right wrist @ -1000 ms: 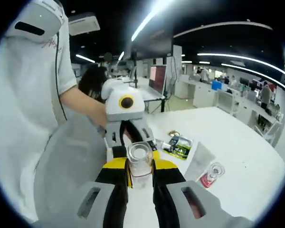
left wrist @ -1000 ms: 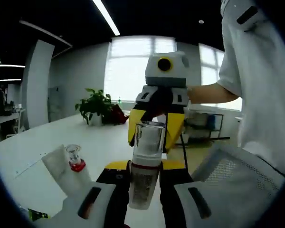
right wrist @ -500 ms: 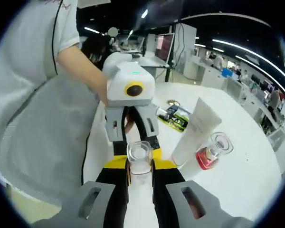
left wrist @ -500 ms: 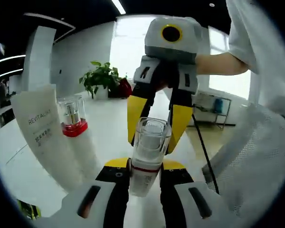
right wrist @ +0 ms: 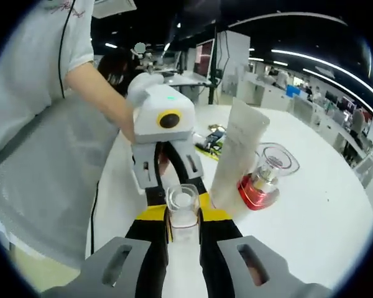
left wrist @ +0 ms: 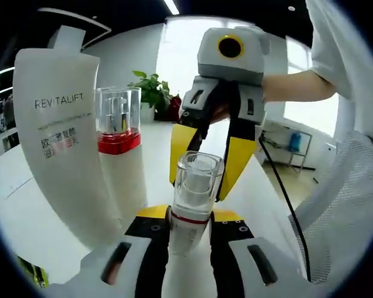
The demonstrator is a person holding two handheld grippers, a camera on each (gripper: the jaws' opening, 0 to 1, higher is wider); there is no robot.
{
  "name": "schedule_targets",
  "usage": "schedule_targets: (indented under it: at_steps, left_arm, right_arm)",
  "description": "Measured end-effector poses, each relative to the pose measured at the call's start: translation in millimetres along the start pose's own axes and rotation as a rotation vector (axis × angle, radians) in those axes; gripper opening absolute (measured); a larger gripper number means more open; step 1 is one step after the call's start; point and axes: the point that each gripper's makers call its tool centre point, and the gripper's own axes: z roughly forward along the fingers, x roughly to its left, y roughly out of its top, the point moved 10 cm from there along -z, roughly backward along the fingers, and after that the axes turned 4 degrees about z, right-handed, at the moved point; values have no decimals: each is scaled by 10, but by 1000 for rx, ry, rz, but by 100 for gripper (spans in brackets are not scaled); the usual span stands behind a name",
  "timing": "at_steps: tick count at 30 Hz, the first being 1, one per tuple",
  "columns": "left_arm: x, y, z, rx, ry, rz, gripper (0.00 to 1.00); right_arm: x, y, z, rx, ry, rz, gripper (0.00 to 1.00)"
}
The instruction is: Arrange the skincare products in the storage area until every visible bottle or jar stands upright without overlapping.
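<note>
Both claws, left claw [left wrist: 188, 231] and right claw [right wrist: 184, 231], clamp one clear-capped bottle [left wrist: 193, 195]; white REVITALIFT tube [left wrist: 61, 133] and red-collared pump bottle [left wrist: 119, 146] stand just left on the table [right wrist: 311, 217].

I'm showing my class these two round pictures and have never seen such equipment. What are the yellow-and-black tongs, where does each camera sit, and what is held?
A person holds one set of tongs in each hand; a camera rides on each, looking along its jaws. Both the left tongs and the right tongs clamp the same clear-capped bottle from opposite sides. On the white table stand a white tube, cap at the top, and a bottle with a red collar beside it.
</note>
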Motion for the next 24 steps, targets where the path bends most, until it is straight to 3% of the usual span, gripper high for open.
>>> schedule_targets:
  at_steps: [6, 24]
  left_arm:
    - [44, -115, -49, 41, 17, -9, 21]
    - [61, -121, -24, 53, 49, -12, 20]
  right_arm:
    - [-44, 35, 22, -5, 4, -7, 17]
    - [-92, 45, 36, 2, 4, -17, 18]
